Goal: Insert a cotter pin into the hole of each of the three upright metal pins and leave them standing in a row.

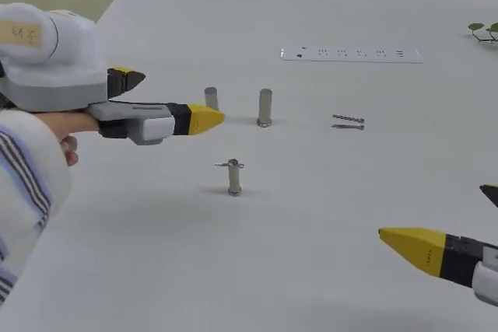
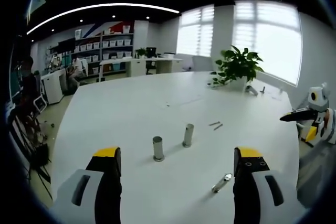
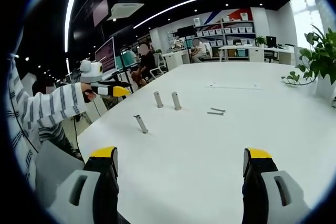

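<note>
L gripper (image 1: 173,99) hung over the left of the table (image 1: 311,270), jaws wide apart w/ nothing between them. In the head view one yellow tip sat just beside the back-left pin (image 1: 211,98), but the left gripper view put the pins well ahead of the jaws, so no contact. R gripper (image 1: 447,219) was low at the near right, well apart from all the parts, jaws also spread and empty. It was prob parked there to keep the work unblocked.

Front pin (image 1: 234,178) stood upright nearer the person w/ a fitted cotter pin (image 1: 229,165) crosswise through its top. Back-left pin and back-right pin (image 1: 265,106) stood upright side by side farther back, both bare. Two loose cotter pins (image 1: 348,122) lay flat and parallel, right of the back-right pin, near but apart from it — one for each bare pin. A power strip (image 1: 350,54) lay beyond them.

Est. 1 of 3 done. Front pin stood out of line w/ the other two, so the row needs fixing. Next prob a grab at a loose cotter — thin, flat on the table, so a fiddly pinch. Bare pins could tip if nudged.
</note>
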Demonstrator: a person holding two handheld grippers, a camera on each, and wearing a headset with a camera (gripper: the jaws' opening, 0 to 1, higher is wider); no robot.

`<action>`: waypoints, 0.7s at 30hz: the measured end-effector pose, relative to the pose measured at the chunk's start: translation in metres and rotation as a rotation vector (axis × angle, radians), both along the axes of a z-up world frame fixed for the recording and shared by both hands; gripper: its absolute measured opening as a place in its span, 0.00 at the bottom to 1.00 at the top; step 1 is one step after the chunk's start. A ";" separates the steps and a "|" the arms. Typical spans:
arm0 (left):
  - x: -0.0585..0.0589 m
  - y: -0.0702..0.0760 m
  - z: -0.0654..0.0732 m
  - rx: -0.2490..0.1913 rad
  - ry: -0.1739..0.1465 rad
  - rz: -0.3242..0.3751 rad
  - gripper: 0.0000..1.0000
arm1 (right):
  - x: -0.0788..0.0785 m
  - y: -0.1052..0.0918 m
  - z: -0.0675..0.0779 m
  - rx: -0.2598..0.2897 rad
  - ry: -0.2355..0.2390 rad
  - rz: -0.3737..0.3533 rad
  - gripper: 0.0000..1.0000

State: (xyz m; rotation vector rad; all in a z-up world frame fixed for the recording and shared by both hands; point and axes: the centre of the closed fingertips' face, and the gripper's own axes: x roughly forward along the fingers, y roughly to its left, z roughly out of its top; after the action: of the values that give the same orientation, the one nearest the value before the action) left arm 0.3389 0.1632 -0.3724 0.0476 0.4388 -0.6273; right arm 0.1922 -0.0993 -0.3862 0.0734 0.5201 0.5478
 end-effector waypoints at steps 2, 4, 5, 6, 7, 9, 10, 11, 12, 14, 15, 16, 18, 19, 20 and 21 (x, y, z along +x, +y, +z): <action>0.006 0.001 -0.004 0.013 -0.001 0.001 0.86 | 0.000 -0.003 -0.001 -0.005 0.002 -0.007 0.98; 0.011 0.002 -0.009 0.023 0.004 0.005 0.85 | 0.000 -0.005 -0.002 -0.013 0.003 -0.010 0.98; 0.013 0.002 -0.012 0.023 0.008 0.008 0.85 | 0.000 -0.006 -0.002 -0.017 0.004 -0.011 0.98; 0.015 0.003 -0.015 0.026 0.016 0.012 0.85 | 0.000 -0.008 -0.002 -0.021 0.006 -0.016 0.98; 0.017 0.004 -0.017 0.027 0.019 0.015 0.84 | 0.000 -0.009 -0.002 -0.022 0.007 -0.019 0.98; 0.021 0.004 -0.022 0.032 0.029 0.022 0.84 | 0.000 -0.011 -0.002 -0.023 0.009 -0.026 0.98; 0.023 0.004 -0.025 0.035 0.033 0.023 0.83 | 0.000 -0.013 -0.003 -0.024 0.010 -0.030 0.98; 0.024 0.004 -0.029 0.043 0.042 0.020 0.82 | 0.000 -0.013 -0.003 -0.025 0.013 -0.034 0.98; 0.025 0.003 -0.031 0.049 0.048 0.015 0.82 | 0.000 -0.014 -0.004 -0.025 0.014 -0.037 0.98; 0.025 -0.001 -0.037 0.054 0.066 -0.004 0.79 | -0.001 -0.015 -0.005 -0.031 0.019 -0.039 0.98; 0.026 -0.002 -0.038 0.053 0.068 -0.007 0.78 | -0.002 -0.016 -0.006 -0.037 0.025 -0.038 0.98; 0.027 -0.004 -0.040 0.056 0.072 -0.013 0.77 | -0.002 -0.016 -0.007 -0.039 0.026 -0.037 0.98; 0.030 -0.007 -0.044 0.069 0.075 -0.019 0.76 | -0.003 -0.017 -0.008 -0.041 0.032 -0.041 0.98; 0.031 -0.007 -0.045 0.069 0.077 -0.018 0.75 | -0.003 -0.017 -0.009 -0.040 0.034 -0.044 0.98; 0.034 -0.008 -0.047 0.058 0.085 -0.009 0.73 | -0.003 -0.018 -0.009 -0.038 0.035 -0.045 0.98; 0.036 -0.008 -0.049 0.048 0.096 -0.003 0.70 | -0.003 -0.018 -0.008 -0.036 0.034 -0.047 0.98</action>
State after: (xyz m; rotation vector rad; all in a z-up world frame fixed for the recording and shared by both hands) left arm 0.3747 0.1553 -0.4213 0.0643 0.5464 -0.6231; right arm 0.1890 -0.1170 -0.3946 0.0604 0.5598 0.4914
